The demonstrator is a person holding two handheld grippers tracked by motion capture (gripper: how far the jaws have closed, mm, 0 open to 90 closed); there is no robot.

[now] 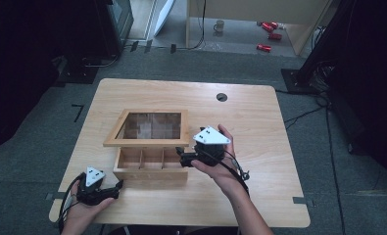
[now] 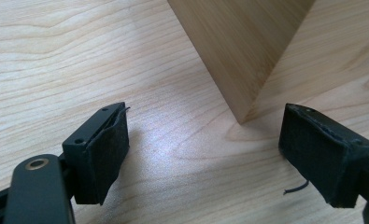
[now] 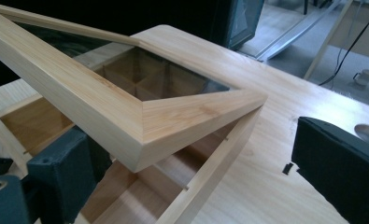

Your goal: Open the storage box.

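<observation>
Grey carpet is surrounding a pale wooden desk (image 1: 259,117), and a wooden box (image 1: 152,169) is sitting on its near half, a little left of the middle. Its long axis is running across the desk from left to right, with the long front wall facing the person. Inside, thin dividers are splitting it into compartments. A glass-paned lid (image 1: 152,128) is standing raised and tilted, hinged along the far edge, its free front edge lifted above the box and pointing toward the person. The right gripper (image 1: 185,157) is hovering at the box's right end, its jaws standing wide apart; in the right gripper view the lid's front corner (image 3: 140,140) is lying between them, close by the left pad, though whether it is touching is hard to tell. The left gripper (image 1: 118,186) is resting low over the desk just off the box's front left corner (image 2: 242,116), its jaws also spread wide with only bare wood between them, holding nothing.
</observation>
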